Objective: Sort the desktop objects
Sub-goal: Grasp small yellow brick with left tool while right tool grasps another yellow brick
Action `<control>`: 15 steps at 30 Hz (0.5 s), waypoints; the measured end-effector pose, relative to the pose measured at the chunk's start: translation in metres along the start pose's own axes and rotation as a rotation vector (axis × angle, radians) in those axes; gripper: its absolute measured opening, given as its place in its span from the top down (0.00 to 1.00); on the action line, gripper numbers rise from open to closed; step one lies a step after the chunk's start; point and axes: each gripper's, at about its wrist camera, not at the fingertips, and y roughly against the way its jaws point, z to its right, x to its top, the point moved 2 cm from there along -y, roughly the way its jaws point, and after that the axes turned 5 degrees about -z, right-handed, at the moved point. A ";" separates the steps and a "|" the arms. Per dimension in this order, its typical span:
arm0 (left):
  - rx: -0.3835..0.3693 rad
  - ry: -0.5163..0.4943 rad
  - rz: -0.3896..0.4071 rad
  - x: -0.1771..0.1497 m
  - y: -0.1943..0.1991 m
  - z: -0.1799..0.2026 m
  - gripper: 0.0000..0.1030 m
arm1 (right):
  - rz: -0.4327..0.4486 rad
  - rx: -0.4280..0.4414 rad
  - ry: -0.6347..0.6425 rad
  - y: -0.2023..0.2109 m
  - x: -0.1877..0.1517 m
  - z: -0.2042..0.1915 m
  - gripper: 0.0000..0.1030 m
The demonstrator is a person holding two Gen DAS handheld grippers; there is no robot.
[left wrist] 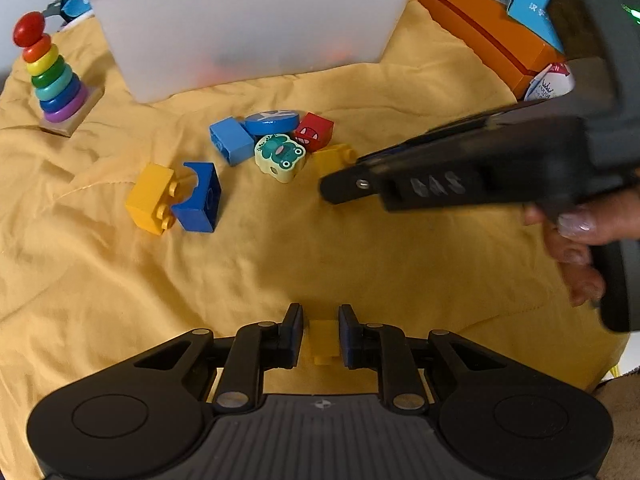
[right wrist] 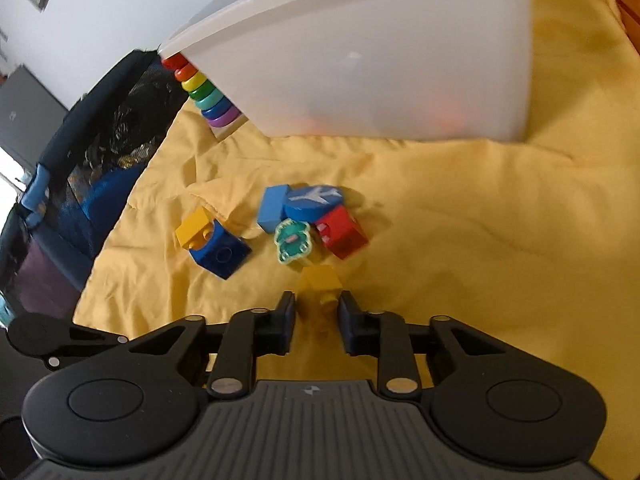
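A: On the table, under a rumpled yellow cloth (left wrist: pixel 280 248), we note the largest item first: a translucent white bin (left wrist: pixel 248 28) at the far edge, with faint orange shapes showing through its wall.

B: Agreed. Right of it we log an orange box (left wrist: pixel 488 36), then the rainbow ring stacker (left wrist: pixel 52 76) on its wooden base, left of the bin.

A: In front of the bin we see the loose pile: a light blue brick (left wrist: pixel 232 140), a blue disc with a white aeroplane (left wrist: pixel 272 120) resting on it, a red brick (left wrist: pixel 316 132) and a frog piece (left wrist: pixel 280 156), all touching. Nearer left, a yellow brick (left wrist: pixel 150 198) touches a dark blue arch brick (left wrist: pixel 200 200).

B: Hand-held grippers next. In the left wrist view, the left hand-held gripper (left wrist: pixel 320 336) has its jaws drawn nearly together with a small yellow brick (left wrist: pixel 322 340) between the pads; we cannot tell whether they press on it.

A: In the right wrist view, the right hand-held gripper (right wrist: pixel 316 320) is likewise nearly closed, around another small yellow brick (right wrist: pixel 320 288) just below the frog piece; contact is blurred, so we cannot tell the grip.

B: A hand (left wrist: pixel 580 248) holds that gripper's handle.
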 end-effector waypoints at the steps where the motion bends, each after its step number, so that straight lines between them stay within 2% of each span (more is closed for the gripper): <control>1: 0.012 -0.011 0.004 0.001 0.002 0.000 0.73 | -0.007 -0.027 0.044 0.002 0.000 -0.004 0.83; 2: 0.022 -0.020 0.010 0.001 0.004 0.001 0.66 | -0.007 -0.057 0.101 0.007 0.000 -0.009 0.83; 5: 0.039 -0.036 0.049 -0.003 0.014 0.003 0.60 | -0.040 -0.156 0.307 0.025 -0.005 -0.023 0.83; 9: 0.032 -0.033 0.078 -0.021 0.023 0.005 0.54 | -0.187 -0.265 0.552 0.039 -0.018 -0.031 0.83; 11: 0.017 -0.022 0.092 -0.030 0.024 0.004 0.54 | -0.246 -0.280 0.586 0.036 -0.025 -0.029 0.83; 15: -0.018 0.052 0.124 -0.037 0.018 0.002 0.54 | -0.266 -0.271 0.544 0.028 -0.035 -0.023 0.82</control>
